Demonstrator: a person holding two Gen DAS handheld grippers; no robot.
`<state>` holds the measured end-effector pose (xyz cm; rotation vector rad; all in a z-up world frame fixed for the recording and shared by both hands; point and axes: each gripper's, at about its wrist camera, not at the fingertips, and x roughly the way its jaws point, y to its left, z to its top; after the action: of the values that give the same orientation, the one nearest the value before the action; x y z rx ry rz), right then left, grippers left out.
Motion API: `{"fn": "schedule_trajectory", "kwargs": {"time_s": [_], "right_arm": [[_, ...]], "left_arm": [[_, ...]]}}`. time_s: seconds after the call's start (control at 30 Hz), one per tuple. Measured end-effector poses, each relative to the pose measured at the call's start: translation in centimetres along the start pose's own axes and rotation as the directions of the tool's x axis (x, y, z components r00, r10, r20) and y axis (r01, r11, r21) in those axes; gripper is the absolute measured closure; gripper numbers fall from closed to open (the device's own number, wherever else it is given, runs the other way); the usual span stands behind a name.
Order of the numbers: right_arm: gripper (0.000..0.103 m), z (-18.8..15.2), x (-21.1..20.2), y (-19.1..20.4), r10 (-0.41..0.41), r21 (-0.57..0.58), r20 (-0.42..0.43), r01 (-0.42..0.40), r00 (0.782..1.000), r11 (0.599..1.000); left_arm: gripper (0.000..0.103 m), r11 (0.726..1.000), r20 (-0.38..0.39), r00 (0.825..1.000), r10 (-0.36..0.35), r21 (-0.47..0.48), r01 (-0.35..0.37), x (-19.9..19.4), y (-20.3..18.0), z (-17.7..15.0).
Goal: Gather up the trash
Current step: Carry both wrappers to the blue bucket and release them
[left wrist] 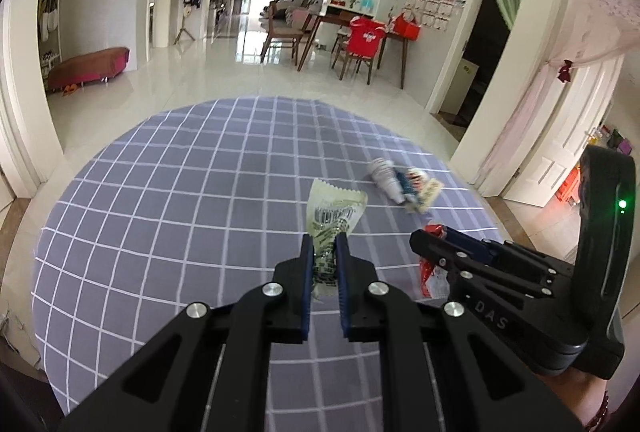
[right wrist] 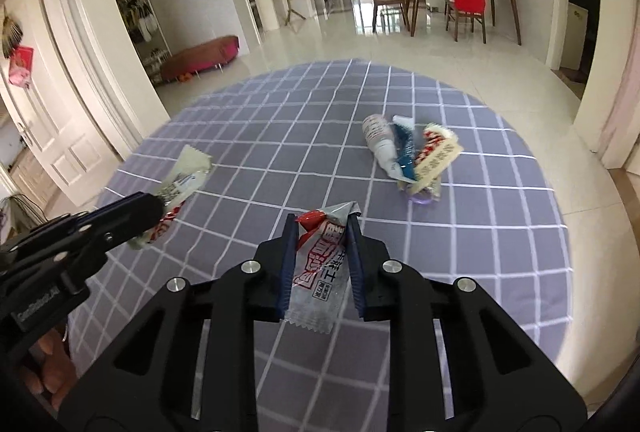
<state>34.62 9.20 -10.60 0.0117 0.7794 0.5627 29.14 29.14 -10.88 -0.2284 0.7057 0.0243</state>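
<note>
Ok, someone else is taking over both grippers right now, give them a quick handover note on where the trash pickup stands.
Left gripper: shut on a pale green wrapper, held above the checked tablecloth.
Right gripper: shut on a red and silver wrapper, also clear of the cloth.
Done: two wrappers picked up, one per gripper.
Left: both need dropping off; no bin shows in either view. A small pile of trash lies on the cloth ahead of the right gripper: a crushed white tube, a blue piece and a red and cream wrapper.

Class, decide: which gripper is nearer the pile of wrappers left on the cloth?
Right. The right gripper sits just short of the pile; the left gripper is farther off to its side.
</note>
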Motion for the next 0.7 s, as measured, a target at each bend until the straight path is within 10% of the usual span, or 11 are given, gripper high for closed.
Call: {"fn": "schedule_trajectory", "kwargs": {"time_s": [0.7], "right_arm": [[0.08,-8.5,-16.2,-15.0,-0.064,0.235,0.189,0.018,0.98,0.972]], "left_arm": [[0.092,0.954,-0.058,0.978,-0.199,0.216,0.207,-2.0,-20.8,-4.7]]}}
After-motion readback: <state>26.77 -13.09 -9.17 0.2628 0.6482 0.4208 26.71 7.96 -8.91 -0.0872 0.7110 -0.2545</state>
